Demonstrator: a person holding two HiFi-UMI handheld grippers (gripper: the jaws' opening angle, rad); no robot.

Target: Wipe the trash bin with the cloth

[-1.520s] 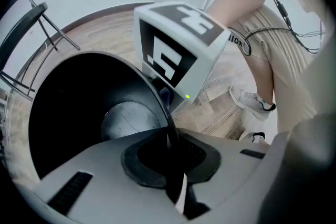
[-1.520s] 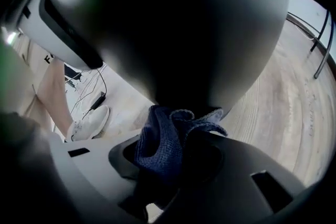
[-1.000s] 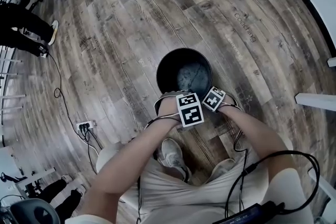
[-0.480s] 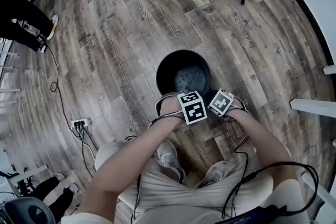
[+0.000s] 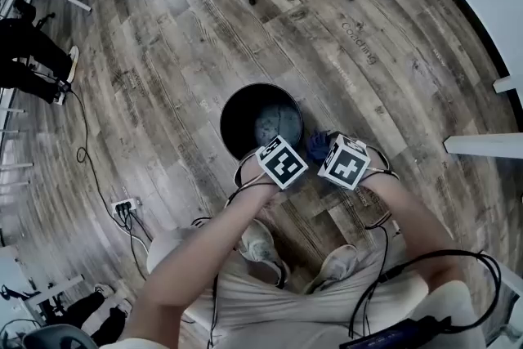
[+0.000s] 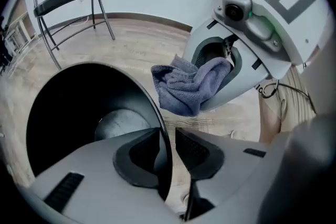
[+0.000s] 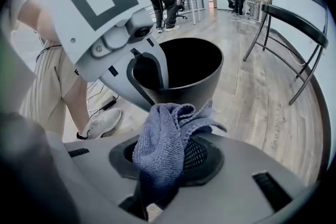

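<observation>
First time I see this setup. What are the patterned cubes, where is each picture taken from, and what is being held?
No robot here: a person holds a gripper in each hand, and the patterned cubes are parts of those grippers. The head view looks down from the person's head at a black trash bin on the wooden floor. The other two views come from cameras riding on the grippers. The left gripper straddles the bin's wall at the rim; its jaws have just been opening and do not clamp it. The right gripper has its jaws shut on a blue-grey cloth, held beside the bin.
</observation>
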